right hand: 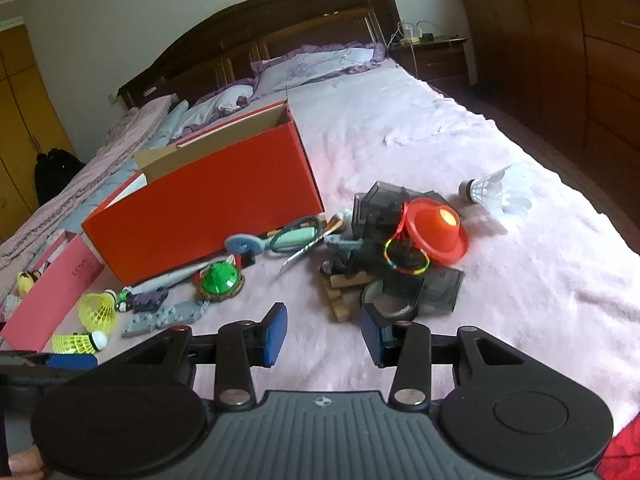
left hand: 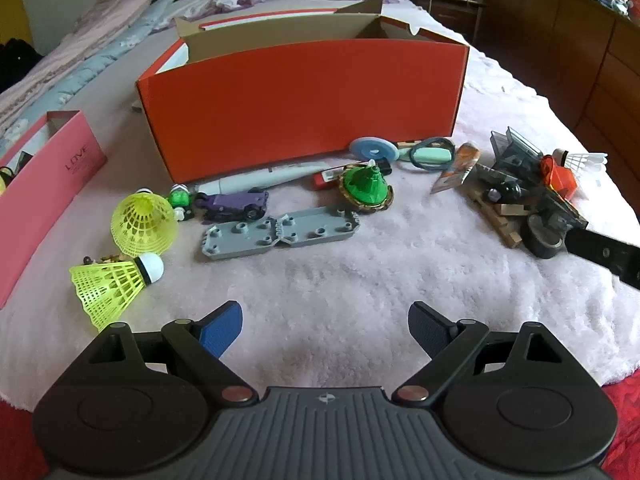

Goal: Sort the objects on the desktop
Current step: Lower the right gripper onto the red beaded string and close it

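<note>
My left gripper point(left hand: 326, 328) stands open above bare white blanket, nothing between its blue pads. Ahead of it lie two yellow shuttlecocks point(left hand: 114, 286), a grey studded plate point(left hand: 280, 232), a purple toy car point(left hand: 236, 204) and a green spinning top point(left hand: 366, 186), all in front of the orange box point(left hand: 304, 100). My right gripper point(right hand: 325, 334) is partly open and empty. It hovers just short of a pile with a tape roll point(right hand: 390, 300), wooden blocks, dark plastic cases, a coloured bracelet point(right hand: 406, 260) and a red cone-shaped hat point(right hand: 436, 228). A white shuttlecock point(right hand: 496, 194) lies beyond the pile.
A pink box point(left hand: 44, 184) sits at the left with small things inside. A white marker point(left hand: 264, 178), blue disc point(left hand: 374, 149) and mint piece in a ring point(left hand: 432, 155) lie along the orange box. Everything rests on a bed; pillows and headboard are behind, wooden cabinets at the right.
</note>
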Demonstrator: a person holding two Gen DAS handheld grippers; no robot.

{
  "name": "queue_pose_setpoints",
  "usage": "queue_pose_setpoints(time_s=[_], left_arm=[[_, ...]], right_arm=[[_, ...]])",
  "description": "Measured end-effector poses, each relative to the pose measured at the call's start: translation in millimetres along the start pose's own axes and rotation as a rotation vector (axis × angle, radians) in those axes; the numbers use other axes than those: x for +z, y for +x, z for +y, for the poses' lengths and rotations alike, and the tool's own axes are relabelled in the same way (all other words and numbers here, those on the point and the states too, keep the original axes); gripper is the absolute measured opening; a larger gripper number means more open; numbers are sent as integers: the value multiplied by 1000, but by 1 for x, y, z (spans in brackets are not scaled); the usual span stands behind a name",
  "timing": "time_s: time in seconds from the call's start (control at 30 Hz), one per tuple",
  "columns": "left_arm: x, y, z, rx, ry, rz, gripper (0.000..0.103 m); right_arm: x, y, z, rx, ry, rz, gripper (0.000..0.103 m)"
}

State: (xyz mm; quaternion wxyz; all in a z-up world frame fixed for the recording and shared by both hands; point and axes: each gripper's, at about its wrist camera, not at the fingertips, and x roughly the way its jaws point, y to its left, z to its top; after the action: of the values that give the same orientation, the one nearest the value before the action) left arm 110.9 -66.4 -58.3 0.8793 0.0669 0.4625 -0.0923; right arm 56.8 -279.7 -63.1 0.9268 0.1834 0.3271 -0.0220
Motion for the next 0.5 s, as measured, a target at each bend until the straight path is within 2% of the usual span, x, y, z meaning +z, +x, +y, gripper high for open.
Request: queue_pose_setpoints(time_s=[0.5], left_arm=[[-1, 13, 8, 27, -27, 30, 91]], right_arm=[[15, 13, -9, -18, 1, -17, 45]])
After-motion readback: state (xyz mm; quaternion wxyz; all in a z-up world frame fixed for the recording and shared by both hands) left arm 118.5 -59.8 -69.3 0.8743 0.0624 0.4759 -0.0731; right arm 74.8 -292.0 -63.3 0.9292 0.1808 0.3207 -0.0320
